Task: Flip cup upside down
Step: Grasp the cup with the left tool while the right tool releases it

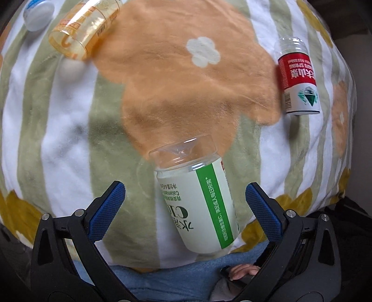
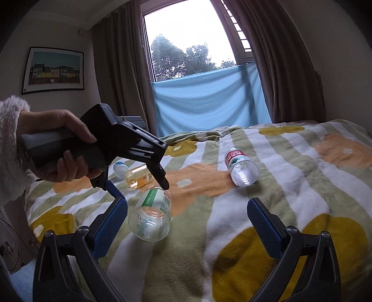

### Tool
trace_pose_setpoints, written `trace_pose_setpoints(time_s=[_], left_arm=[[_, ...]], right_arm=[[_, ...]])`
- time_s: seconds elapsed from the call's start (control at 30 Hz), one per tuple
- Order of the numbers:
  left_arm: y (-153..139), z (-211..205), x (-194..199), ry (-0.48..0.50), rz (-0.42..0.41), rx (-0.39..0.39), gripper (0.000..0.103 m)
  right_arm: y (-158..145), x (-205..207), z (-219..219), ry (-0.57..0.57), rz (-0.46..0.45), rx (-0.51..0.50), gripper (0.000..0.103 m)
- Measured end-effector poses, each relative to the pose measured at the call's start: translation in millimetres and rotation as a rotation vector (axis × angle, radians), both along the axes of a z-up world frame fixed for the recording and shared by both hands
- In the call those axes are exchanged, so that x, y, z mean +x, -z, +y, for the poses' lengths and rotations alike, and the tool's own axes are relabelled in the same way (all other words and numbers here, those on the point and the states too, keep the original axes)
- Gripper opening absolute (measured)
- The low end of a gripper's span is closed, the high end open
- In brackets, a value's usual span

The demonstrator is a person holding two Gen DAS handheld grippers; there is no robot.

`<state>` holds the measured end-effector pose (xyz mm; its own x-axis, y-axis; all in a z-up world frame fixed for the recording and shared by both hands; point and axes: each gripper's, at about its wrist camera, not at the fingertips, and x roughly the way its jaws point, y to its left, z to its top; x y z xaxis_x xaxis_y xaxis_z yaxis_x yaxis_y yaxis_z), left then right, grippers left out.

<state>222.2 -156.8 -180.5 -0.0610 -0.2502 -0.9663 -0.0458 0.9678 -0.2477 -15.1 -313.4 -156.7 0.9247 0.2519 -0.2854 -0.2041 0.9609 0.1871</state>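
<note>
A clear cup with a green and white label (image 1: 200, 199) lies on its side on the striped blanket, between the open fingers of my left gripper (image 1: 184, 199), not gripped. In the right wrist view the same cup (image 2: 151, 216) shows its open mouth toward the camera, with the left gripper (image 2: 141, 185) held by a hand just above it. My right gripper (image 2: 187, 219) is open and empty, hovering above the bed to the right of the cup.
A red-labelled cup (image 1: 298, 79) (image 2: 240, 168), an orange cup (image 1: 81, 30) (image 2: 138, 177) and a blue-and-white cup (image 1: 37, 14) (image 2: 119, 168) also lie on their sides on the blanket (image 2: 290, 185). A window and curtains stand behind the bed.
</note>
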Motion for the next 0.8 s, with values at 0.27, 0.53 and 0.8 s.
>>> trace_pose_setpoints(time_s=[0.27,0.53,0.8], left_arm=[[30,-1,-2,-0.082,0.070,0.005,0.093],[29,-6,-2,-0.062,0.035,-0.016,0.062],[1,-8,-5,-0.019,-0.137,-0.050,0.062]], right_arm=[[16,0,6,0.005,0.031,-0.065,0.103],[23,2,10,0.013,0.050,-0.093,0.103],[24,3,10,0.017,0.058,-0.091,0.103]])
